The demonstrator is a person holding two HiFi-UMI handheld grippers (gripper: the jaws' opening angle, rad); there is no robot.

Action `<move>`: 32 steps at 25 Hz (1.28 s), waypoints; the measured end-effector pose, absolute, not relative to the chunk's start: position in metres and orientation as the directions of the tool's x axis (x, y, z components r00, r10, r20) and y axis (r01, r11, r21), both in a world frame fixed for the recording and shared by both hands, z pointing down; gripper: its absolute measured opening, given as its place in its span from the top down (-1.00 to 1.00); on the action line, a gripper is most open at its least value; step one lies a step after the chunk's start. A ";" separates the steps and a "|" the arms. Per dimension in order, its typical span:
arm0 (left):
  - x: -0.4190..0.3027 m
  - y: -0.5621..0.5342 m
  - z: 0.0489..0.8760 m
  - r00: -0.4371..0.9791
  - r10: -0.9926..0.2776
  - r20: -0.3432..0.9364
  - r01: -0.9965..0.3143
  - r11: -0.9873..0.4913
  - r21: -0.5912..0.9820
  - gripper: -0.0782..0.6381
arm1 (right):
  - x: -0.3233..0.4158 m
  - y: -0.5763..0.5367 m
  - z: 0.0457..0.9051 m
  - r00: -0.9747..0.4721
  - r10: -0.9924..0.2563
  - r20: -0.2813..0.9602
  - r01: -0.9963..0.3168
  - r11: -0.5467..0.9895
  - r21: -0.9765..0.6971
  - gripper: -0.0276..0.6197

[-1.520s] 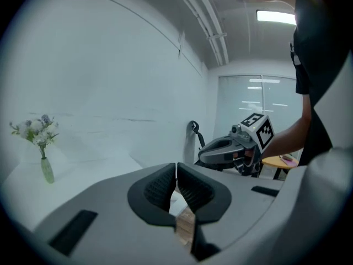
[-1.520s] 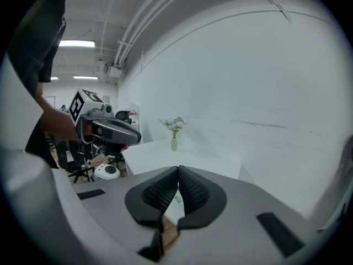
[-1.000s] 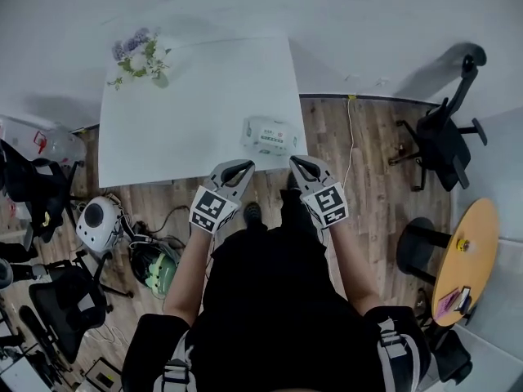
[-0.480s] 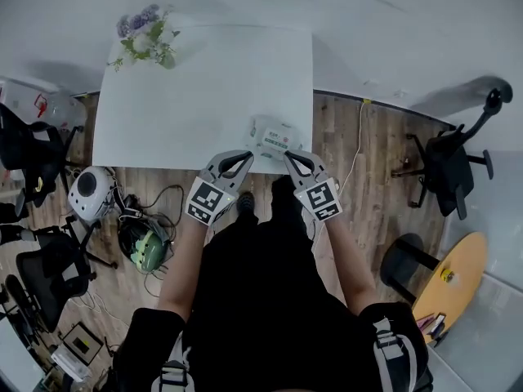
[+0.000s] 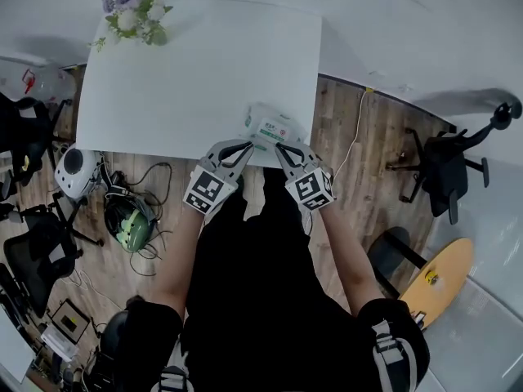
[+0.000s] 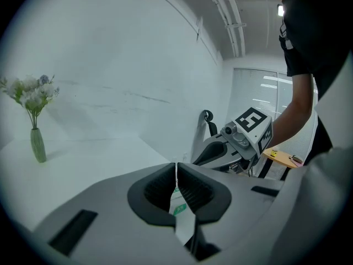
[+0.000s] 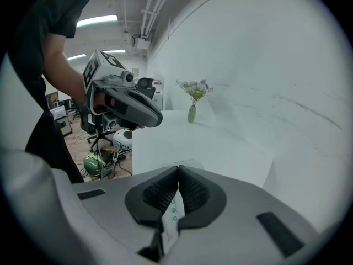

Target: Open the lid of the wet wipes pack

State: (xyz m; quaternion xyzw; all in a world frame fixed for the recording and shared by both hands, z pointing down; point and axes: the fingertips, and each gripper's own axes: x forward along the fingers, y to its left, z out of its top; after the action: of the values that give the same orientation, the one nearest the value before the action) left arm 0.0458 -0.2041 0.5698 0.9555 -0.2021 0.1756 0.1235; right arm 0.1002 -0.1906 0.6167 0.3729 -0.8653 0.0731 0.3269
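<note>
The jaws of the left gripper (image 6: 176,169) are closed, tips meeting with nothing clamped between them. Only a narrow white strip with green print shows through the slit beneath the tips. It is a sliver of the wet wipes pack (image 5: 271,127). The jaws of the right gripper (image 7: 178,173) are pressed together in the same way, with a similar thin strip showing below them. The print on both strips is too small to read.

From the head view, the pack lies at the near edge of the white surface (image 5: 188,80). The two grippers' tips cover its near side, and whether they touch it cannot be told. The pack is too small there to tell whether it is open or closed. A vase of flowers (image 5: 131,15) stands at the far left corner, well apart from the pack.
</note>
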 end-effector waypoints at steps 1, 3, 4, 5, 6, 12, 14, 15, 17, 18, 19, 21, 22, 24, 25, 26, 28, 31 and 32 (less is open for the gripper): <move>0.046 -0.206 0.577 0.854 -0.343 0.391 -0.433 -0.886 0.169 0.70 | 0.100 -0.192 0.623 -0.509 -0.590 0.627 -0.690 0.715 0.113 0.86; 0.048 -0.208 0.590 0.848 -0.339 0.407 -0.435 -0.884 0.170 0.70 | 0.100 -0.194 0.634 -0.510 -0.577 0.638 -0.681 0.724 0.110 0.86; 0.048 -0.208 0.596 0.846 -0.335 0.415 -0.433 -0.886 0.168 0.70 | 0.100 -0.194 0.638 -0.511 -0.573 0.641 -0.677 0.727 0.110 0.81; 0.049 -0.209 0.601 0.844 -0.331 0.422 -0.431 -0.887 0.166 0.70 | 0.100 -0.194 0.641 -0.511 -0.570 0.644 -0.675 0.730 0.110 0.80; 0.050 -0.209 0.605 0.843 -0.328 0.427 -0.429 -0.888 0.165 0.70 | 0.100 -0.194 0.644 -0.512 -0.568 0.645 -0.673 0.731 0.109 0.79; 0.051 -0.216 0.630 0.833 -0.333 0.442 -0.449 -0.873 0.190 0.70 | 0.097 -0.200 0.662 -0.522 -0.546 0.655 -0.654 0.749 0.103 0.74; 0.053 -0.219 0.639 0.830 -0.328 0.451 -0.449 -0.872 0.194 0.70 | 0.096 -0.203 0.670 -0.519 -0.533 0.668 -0.643 0.758 0.105 0.66; 0.054 -0.220 0.643 0.829 -0.325 0.456 -0.449 -0.872 0.195 0.70 | 0.096 -0.204 0.674 -0.517 -0.527 0.674 -0.638 0.762 0.106 0.65; 0.058 -0.222 0.651 0.827 -0.321 0.463 -0.450 -0.870 0.201 0.70 | 0.096 -0.206 0.680 -0.513 -0.521 0.683 -0.631 0.767 0.111 0.64; 0.059 -0.223 0.655 0.826 -0.320 0.464 -0.452 -0.868 0.205 0.70 | 0.096 -0.207 0.683 -0.510 -0.517 0.687 -0.628 0.770 0.113 0.64; 0.061 -0.224 0.658 0.825 -0.319 0.465 -0.454 -0.866 0.210 0.70 | 0.096 -0.208 0.686 -0.508 -0.514 0.692 -0.624 0.772 0.116 0.64; 0.063 -0.227 0.665 0.824 -0.321 0.467 -0.459 -0.861 0.218 0.70 | 0.094 -0.209 0.691 -0.506 -0.506 0.698 -0.614 0.780 0.121 0.63; 0.064 -0.228 0.669 0.822 -0.323 0.469 -0.463 -0.858 0.221 0.70 | 0.094 -0.209 0.693 -0.506 -0.503 0.700 -0.607 0.785 0.125 0.63; 0.065 -0.231 0.678 0.815 -0.329 0.477 -0.474 -0.852 0.223 0.70 | 0.093 -0.210 0.698 -0.505 -0.496 0.706 -0.596 0.793 0.131 0.63; 0.065 -0.232 0.682 0.811 -0.332 0.482 -0.480 -0.848 0.224 0.70 | 0.092 -0.210 0.701 -0.503 -0.491 0.711 -0.590 0.796 0.133 0.62; 0.064 -0.233 0.686 0.807 -0.334 0.486 -0.486 -0.844 0.227 0.70 | 0.092 -0.210 0.704 -0.499 -0.487 0.717 -0.584 0.800 0.136 0.62; 0.064 -0.234 0.693 0.802 -0.335 0.494 -0.493 -0.838 0.232 0.70 | 0.092 -0.212 0.709 -0.492 -0.481 0.726 -0.573 0.807 0.147 0.62; 0.063 -0.237 0.701 0.798 -0.331 0.504 -0.494 -0.838 0.232 0.70 | 0.092 -0.214 0.711 -0.487 -0.484 0.727 -0.560 0.812 0.166 0.62; 0.062 -0.237 0.703 0.796 -0.330 0.507 -0.495 -0.837 0.233 0.70 | 0.091 -0.214 0.712 -0.486 -0.485 0.727 -0.555 0.814 0.172 0.62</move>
State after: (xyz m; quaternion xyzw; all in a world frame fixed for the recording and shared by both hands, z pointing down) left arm 0.0623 -0.2371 0.7035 0.9304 -0.2218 0.2298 0.1800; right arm 0.0910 -0.2142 0.7120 0.3023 -0.8609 0.0430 0.4071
